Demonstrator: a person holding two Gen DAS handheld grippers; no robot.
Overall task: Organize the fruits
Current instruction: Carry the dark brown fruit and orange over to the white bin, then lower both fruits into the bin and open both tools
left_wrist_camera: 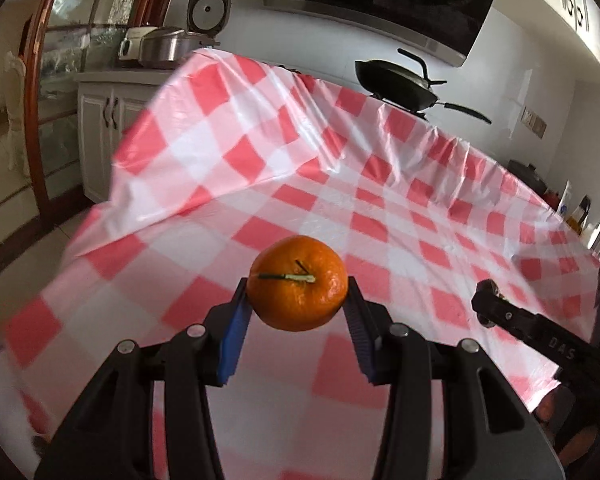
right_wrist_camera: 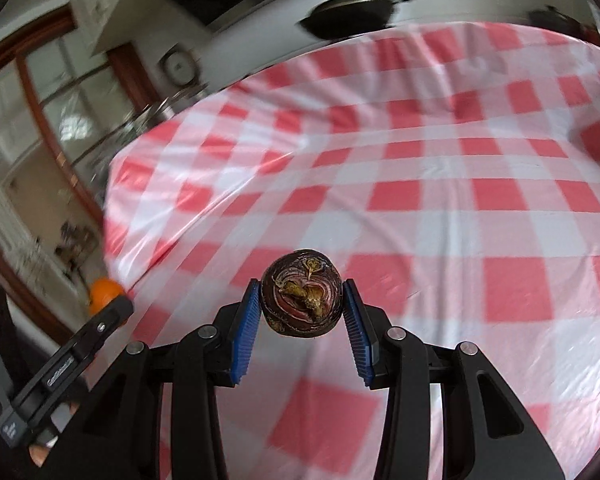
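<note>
An orange tangerine with a short dry stem hangs above the red and white checked tablecloth, and my left gripper is shut on it with both blue pads against its sides. In the right wrist view a dark purple mangosteen with a yellowish-green cap is clamped between the blue pads of my right gripper. The right gripper's black body shows at the right edge of the left wrist view. The left gripper's body and its tangerine appear at the lower left of the right wrist view.
A black wok with a long handle sits behind the cloth's far edge. A steel rice cooker with its lid up stands on a white cabinet at the far left. Bottles stand at the far right. The cloth drapes over a hump at the back left.
</note>
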